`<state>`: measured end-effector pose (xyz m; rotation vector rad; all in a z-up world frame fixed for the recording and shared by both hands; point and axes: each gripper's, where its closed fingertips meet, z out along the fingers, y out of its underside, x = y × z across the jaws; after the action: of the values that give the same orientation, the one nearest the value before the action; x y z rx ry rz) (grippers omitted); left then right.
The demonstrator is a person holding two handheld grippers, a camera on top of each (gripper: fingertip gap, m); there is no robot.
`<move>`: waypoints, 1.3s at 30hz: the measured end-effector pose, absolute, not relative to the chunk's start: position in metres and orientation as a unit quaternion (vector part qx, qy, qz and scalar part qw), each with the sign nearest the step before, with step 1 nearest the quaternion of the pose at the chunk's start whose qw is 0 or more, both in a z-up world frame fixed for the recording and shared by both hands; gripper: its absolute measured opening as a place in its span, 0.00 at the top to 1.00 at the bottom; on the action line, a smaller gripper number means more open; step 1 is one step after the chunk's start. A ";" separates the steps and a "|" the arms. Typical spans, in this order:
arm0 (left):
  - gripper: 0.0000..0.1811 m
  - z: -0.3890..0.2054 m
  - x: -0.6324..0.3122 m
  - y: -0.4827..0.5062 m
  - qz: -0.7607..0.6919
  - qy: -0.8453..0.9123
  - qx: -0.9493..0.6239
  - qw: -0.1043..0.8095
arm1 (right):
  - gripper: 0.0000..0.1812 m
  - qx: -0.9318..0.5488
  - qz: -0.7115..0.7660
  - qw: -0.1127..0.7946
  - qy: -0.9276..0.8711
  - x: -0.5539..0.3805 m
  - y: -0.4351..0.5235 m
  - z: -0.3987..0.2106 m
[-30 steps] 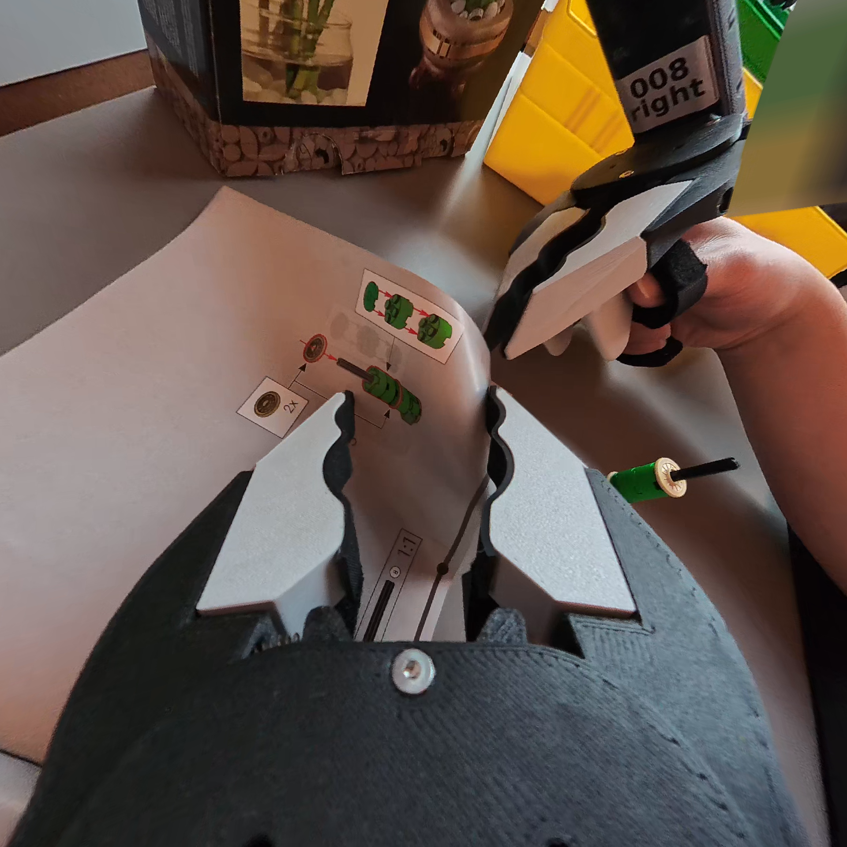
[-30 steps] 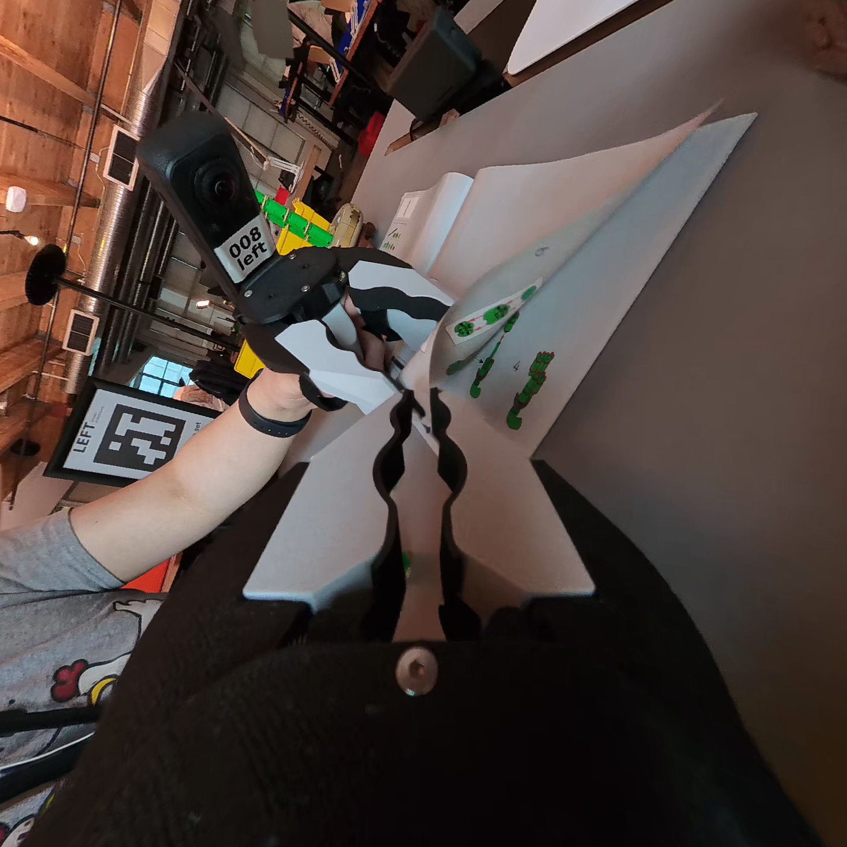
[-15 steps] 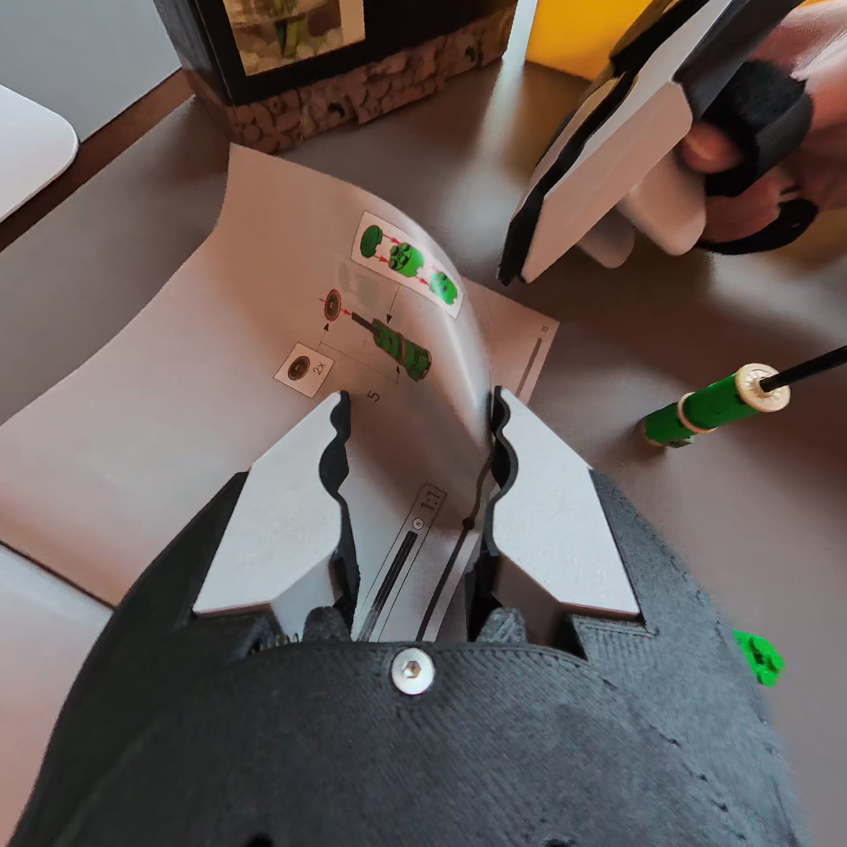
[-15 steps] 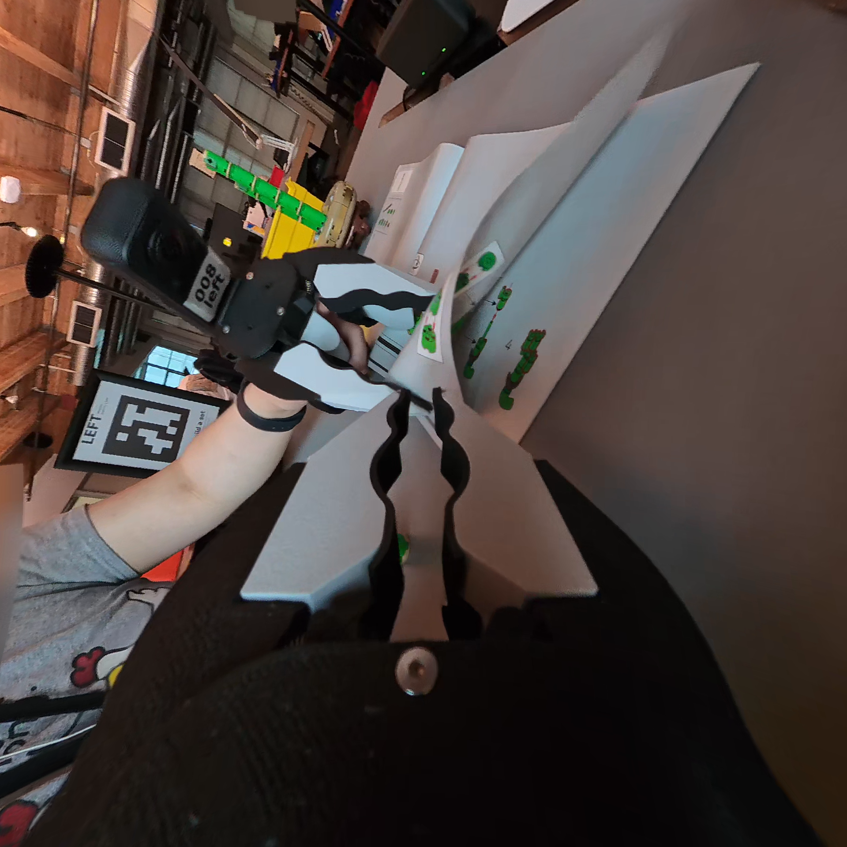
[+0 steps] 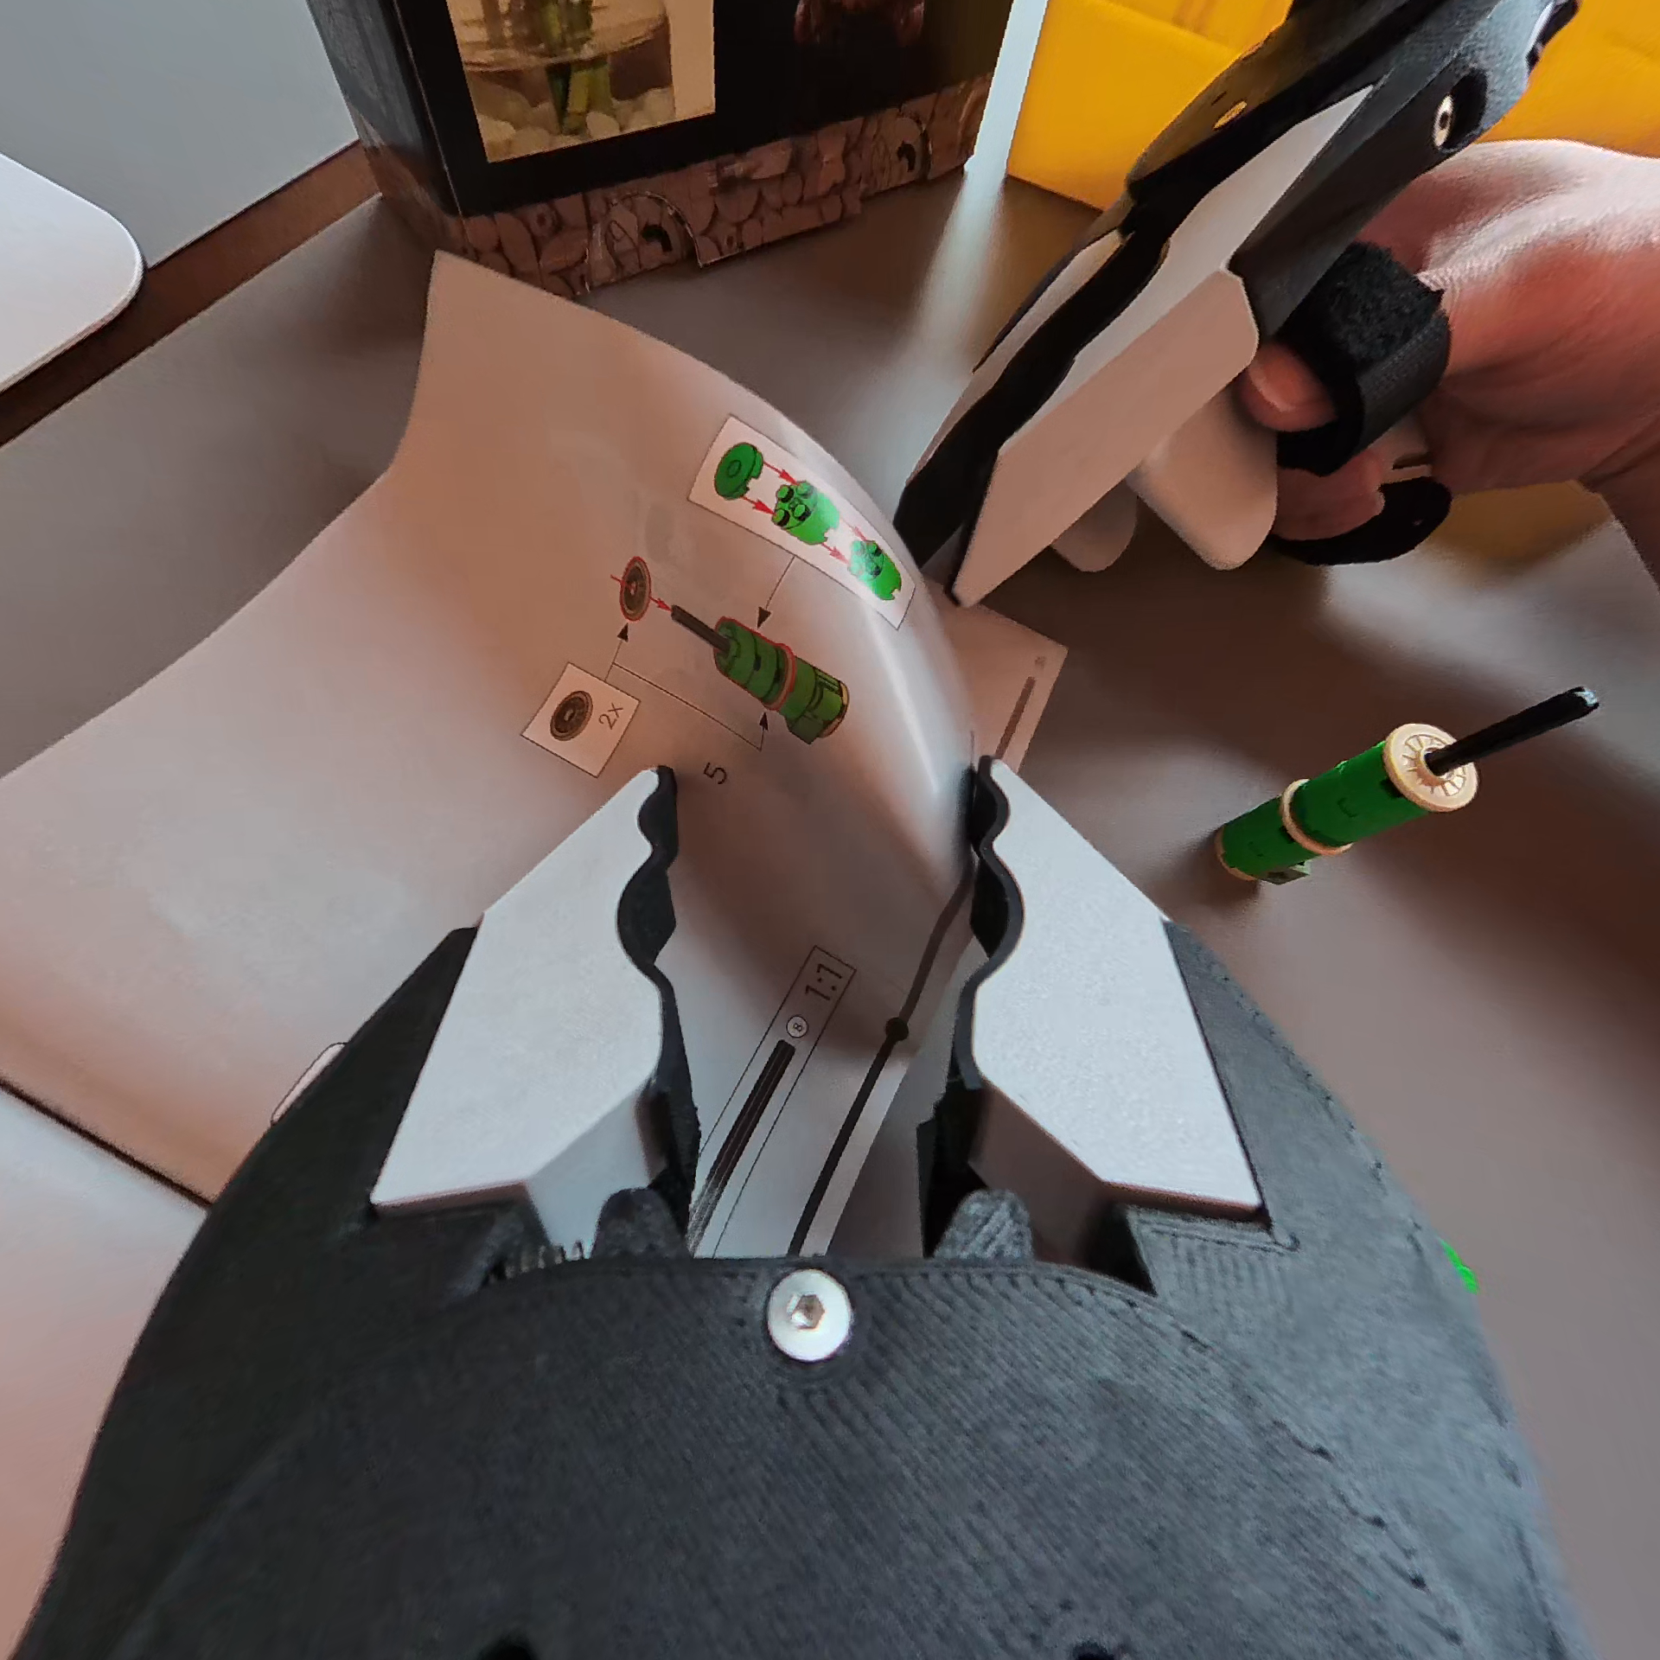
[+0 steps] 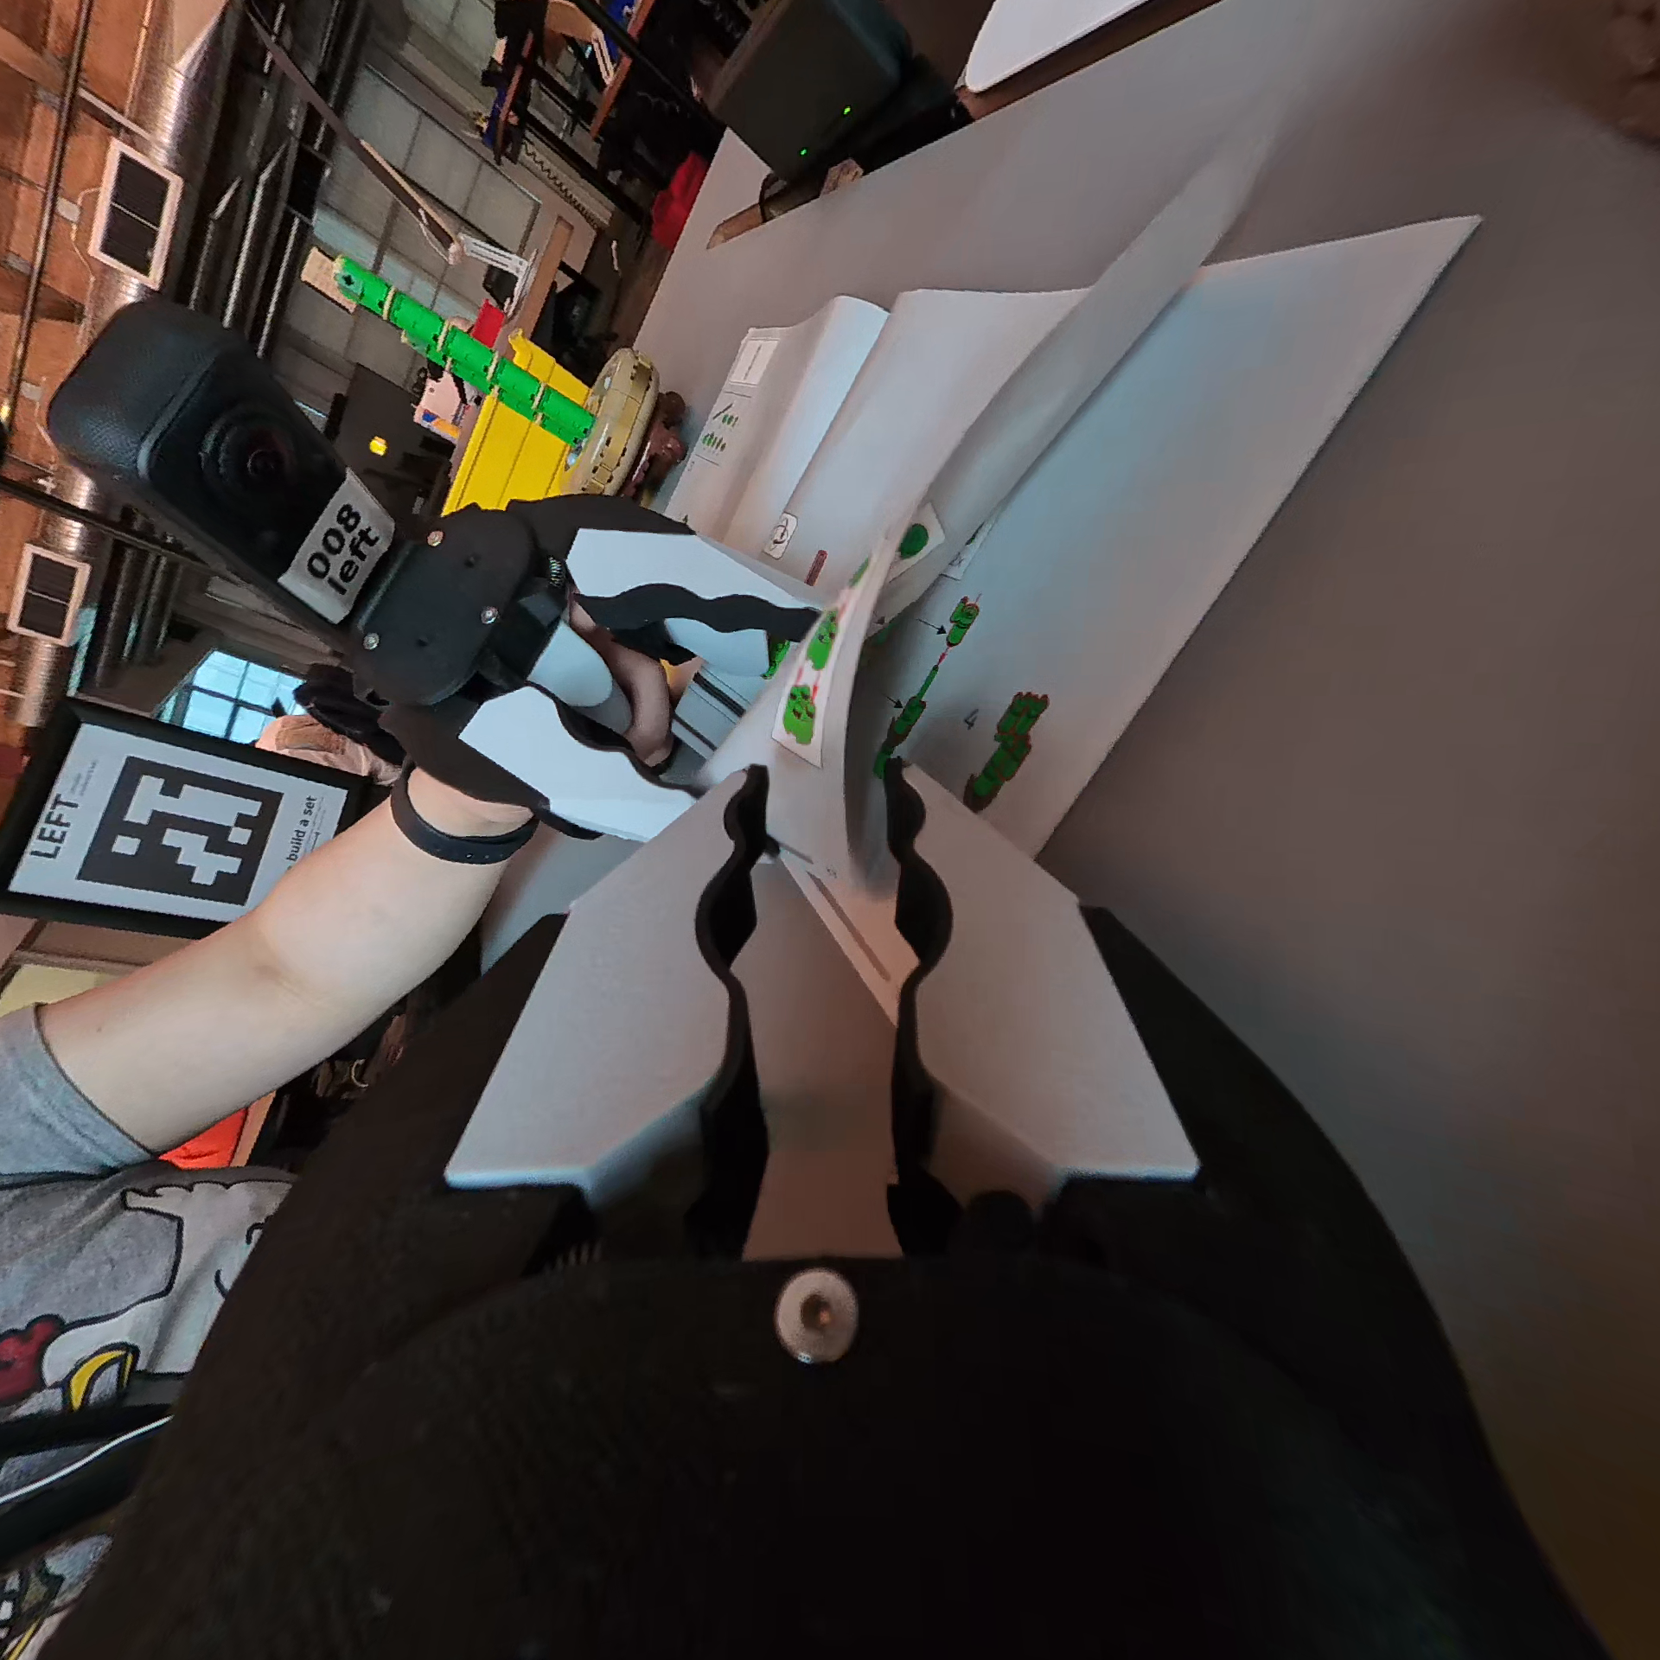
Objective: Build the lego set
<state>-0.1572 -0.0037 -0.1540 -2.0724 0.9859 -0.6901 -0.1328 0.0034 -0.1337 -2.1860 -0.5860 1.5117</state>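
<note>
Curled white paper instruction page (image 5: 503, 683) arched between the parted fingers of the left gripper (image 5: 817, 781), gripped by neither. Just beyond, right gripper (image 5: 934, 557) slightly parted, holding nothing. Rightmost: green cylindrical lego stack on black axle (image 5: 1329, 804), lying on grey table (image 5: 1347, 1033).

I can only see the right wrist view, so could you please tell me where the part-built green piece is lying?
Observer: The green axle assembly lies on the table, just off the instruction booklet, and neither gripper is touching it.
Operator: Thank you. How do the left gripper's jaws stand?
Observer: The left gripper is open. The curled page rises between its jaws, with the page's edge against the finger nearer the assembly.
Operator: And what stands beyond the booklet?
Observer: The set's box stands upright on the table, right behind the booklet.
</note>
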 end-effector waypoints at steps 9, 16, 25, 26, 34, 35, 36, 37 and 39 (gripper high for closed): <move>0.56 -0.154 -0.161 -0.012 -0.259 0.386 -0.809 0.360 | 1.00 -0.762 0.584 0.181 -0.213 -0.134 -0.008 -0.123; 0.57 -0.153 -0.169 -0.012 -0.129 0.427 -0.800 0.402 | 1.00 -0.748 0.618 0.166 -0.174 -0.132 -0.005 -0.114; 0.62 -0.146 -0.167 -0.013 -0.058 0.431 -0.773 0.462 | 1.00 -0.725 0.646 0.176 -0.163 -0.130 -0.004 -0.096; 0.62 -0.145 -0.167 -0.013 -0.056 0.430 -0.771 0.466 | 1.00 -0.723 0.649 0.176 -0.161 -0.130 -0.004 -0.095; 0.67 -0.143 -0.173 -0.016 -0.057 0.420 -0.768 0.480 | 1.00 -0.708 0.663 0.182 -0.162 -0.130 -0.004 -0.085; 0.68 -0.142 -0.172 -0.016 -0.054 0.421 -0.765 0.483 | 1.00 -0.708 0.664 0.181 -0.162 -0.130 -0.004 -0.085; 0.69 -0.141 -0.172 -0.016 -0.052 0.424 -0.762 0.486 | 1.00 -0.707 0.664 0.182 -0.161 -0.129 -0.004 -0.084; 0.70 -0.140 -0.170 -0.016 -0.049 0.427 -0.758 0.490 | 1.00 -0.706 0.665 0.184 -0.161 -0.129 -0.004 -0.083; 0.73 -0.137 -0.168 -0.017 -0.046 0.432 -0.750 0.499 | 1.00 -0.706 0.664 0.187 -0.160 -0.128 -0.004 -0.082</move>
<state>-0.1676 -0.0173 -0.1369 -1.8154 1.0449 -0.1109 -0.1277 -0.0038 -0.0823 -1.9891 -0.4519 1.8688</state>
